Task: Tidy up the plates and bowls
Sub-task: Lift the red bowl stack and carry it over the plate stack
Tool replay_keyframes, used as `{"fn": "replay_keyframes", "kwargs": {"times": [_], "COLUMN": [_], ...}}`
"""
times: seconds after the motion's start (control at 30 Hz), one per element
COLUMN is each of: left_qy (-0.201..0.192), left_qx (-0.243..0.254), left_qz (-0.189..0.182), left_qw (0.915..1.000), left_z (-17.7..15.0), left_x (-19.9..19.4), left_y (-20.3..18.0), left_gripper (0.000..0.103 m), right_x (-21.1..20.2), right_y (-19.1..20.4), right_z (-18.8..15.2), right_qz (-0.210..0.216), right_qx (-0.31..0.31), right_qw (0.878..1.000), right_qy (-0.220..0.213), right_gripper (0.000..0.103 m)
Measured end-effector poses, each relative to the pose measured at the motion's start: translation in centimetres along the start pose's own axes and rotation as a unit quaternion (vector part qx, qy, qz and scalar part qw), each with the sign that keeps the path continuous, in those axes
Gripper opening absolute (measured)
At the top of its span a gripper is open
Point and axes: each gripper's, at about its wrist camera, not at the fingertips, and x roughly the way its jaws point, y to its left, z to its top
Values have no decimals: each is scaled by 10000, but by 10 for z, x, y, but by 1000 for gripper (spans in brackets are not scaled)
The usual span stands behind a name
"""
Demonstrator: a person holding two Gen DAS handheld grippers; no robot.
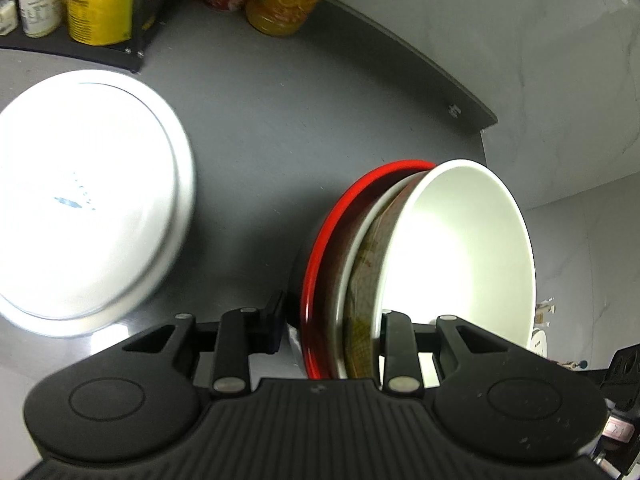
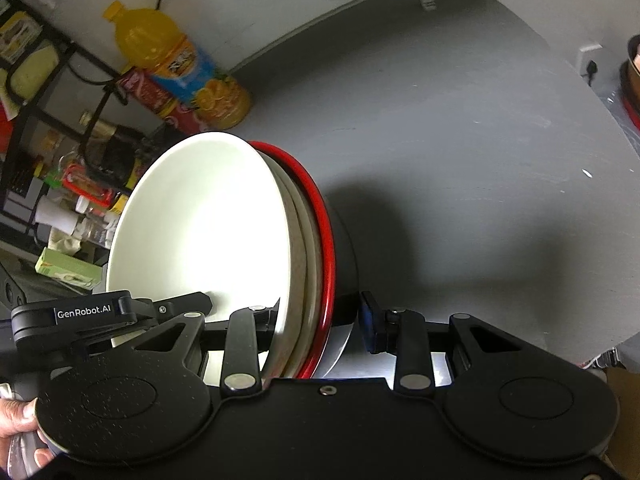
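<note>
Grey counter [image 1: 280, 128], both grippers — left [image 1: 328, 320], right [image 2: 320, 316] — clamped on stacked bowls [image 1: 460, 248], white plate [image 1: 80, 200] beside.

Both grippers are matte black plastic: a ribbed central housing, two round side discs and linkage bars pinned with silver rivets. The right gripper [image 2: 320, 320] carries a blue finger pad and one central screw; the left gripper [image 1: 330, 320], seen at the right view's lower left, bears white "GenRobot.AI" lettering.

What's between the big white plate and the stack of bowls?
Only bare grey table lies between the white plate and the bowl stack, seen in the left wrist view.
</note>
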Motion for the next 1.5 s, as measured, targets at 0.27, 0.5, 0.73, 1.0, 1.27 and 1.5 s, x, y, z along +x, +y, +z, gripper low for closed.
{"fn": "replay_keyframes", "kwargs": {"times": [0.27,0.5,0.73,1.0,1.27,1.5], "left_qy": [-187,-310,-442,-510,-472,-361], "left_qx": [-124,-304,-392,-559,-679,-761], "left_qz": [20,-14,-3,31,121,179], "left_qw": [9997,9991,9983,9971,9965,9963], "left_z": [8,13,21,31,45,54], "left_x": [-25,-47,-66,-80,-85,-78], "left_y": [29,60,91,128,168,193], "left_gripper": [30,30,30,30,30,30], "right_x": [7,17,28,51,79,100], "right_y": [35,66,98,133,162,176], "right_z": [-1,-2,-6,-8,-8,-11], "right_qz": [128,224,312,346,349,295], "right_qx": [-184,-317,-479,-540,-566,-576], "right_qw": [9997,9992,9983,9977,9972,9966], "right_qy": [15,56,97,221,341,507], "right_gripper": [32,32,32,32,32,32]}}
